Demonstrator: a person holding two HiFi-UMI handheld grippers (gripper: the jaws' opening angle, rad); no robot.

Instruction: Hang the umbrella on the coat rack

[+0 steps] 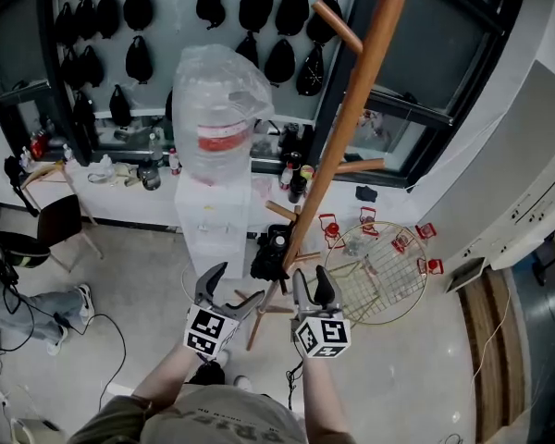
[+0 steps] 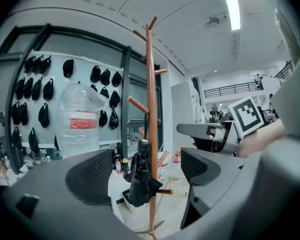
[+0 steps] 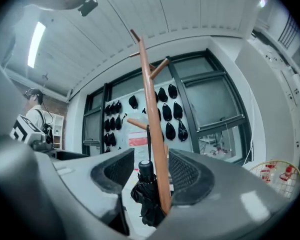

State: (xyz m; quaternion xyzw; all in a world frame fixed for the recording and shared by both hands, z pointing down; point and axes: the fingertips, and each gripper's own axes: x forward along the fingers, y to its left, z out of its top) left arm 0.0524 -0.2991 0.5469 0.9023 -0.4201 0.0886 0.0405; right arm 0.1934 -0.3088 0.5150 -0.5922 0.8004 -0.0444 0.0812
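- Wooden coat rack (image 1: pixel 351 109) is standing upright on the floor.
- Black folded umbrella (image 1: pixel 270 252) is hanging low against its pole, long axis vertical, handle end pointing up.
- Left gripper (image 1: pixel 229 289) and right gripper (image 1: pixel 312 283) are hovering nearby, jaws apart and empty.

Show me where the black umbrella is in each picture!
Head view: umbrella just below the middle, low against the coat rack pole.
Left gripper view: umbrella at bottom centre, just left of the coat rack pole.
Right gripper view: umbrella at bottom centre, again left of the coat rack pole.
Shared landmark: the wooden coat rack pole.
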